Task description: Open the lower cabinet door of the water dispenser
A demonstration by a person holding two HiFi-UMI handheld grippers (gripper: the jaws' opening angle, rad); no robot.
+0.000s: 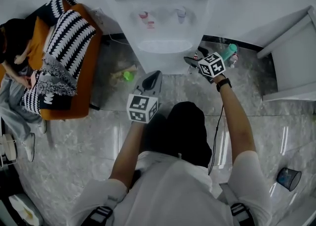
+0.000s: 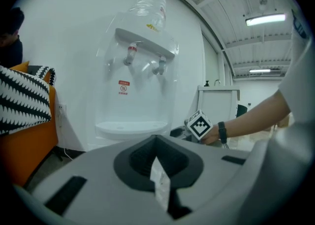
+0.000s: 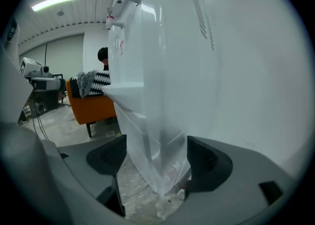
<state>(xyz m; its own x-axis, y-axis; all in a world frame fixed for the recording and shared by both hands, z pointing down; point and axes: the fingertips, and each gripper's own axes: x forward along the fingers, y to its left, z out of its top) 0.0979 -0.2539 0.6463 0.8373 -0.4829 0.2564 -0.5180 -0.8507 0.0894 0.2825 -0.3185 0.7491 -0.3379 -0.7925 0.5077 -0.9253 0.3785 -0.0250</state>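
1. The white water dispenser (image 1: 163,22) stands against the wall, straight ahead of the person. Its two taps (image 1: 143,15) sit above a rounded drip shelf (image 1: 160,46).
2. The lower cabinet door is on the dispenser's front, below that shelf. The head view looks down from above and does not show the door's face. In the left gripper view the gripper's own body hides it, so I cannot tell whether it is ajar.
3. The right gripper (image 1: 195,58) is low at the right front corner of the dispenser, and the arm holding it is stretched forward.
4. In the right gripper view, the right gripper (image 3: 155,162) has its jaws apart, with a white vertical edge of the dispenser's (image 3: 162,71) lower body standing between them. I cannot tell whether either jaw touches that edge.
5. The left gripper (image 1: 154,77) is held in front of the dispenser, pointing at it and clear of it.
6. In the left gripper view, the left gripper (image 2: 156,162) has its jaws together. A thin pale strip shows at the seam, and I cannot tell what it is.
7. The same view shows the dispenser (image 2: 133,96) upright with a clear water bottle (image 2: 150,7) on top. The right gripper's marker cube (image 2: 199,124) is low at its right side.
8. An orange sofa (image 1: 84,86) stands to the left of the dispenser. A black-and-white striped blanket (image 1: 69,37) lies over it, and a seated person (image 1: 15,47) is at its far end.
9. A teal bottle (image 1: 229,52) lies on the floor just beyond the right gripper. A dark cup (image 1: 288,178) stands on the floor well off to the right.
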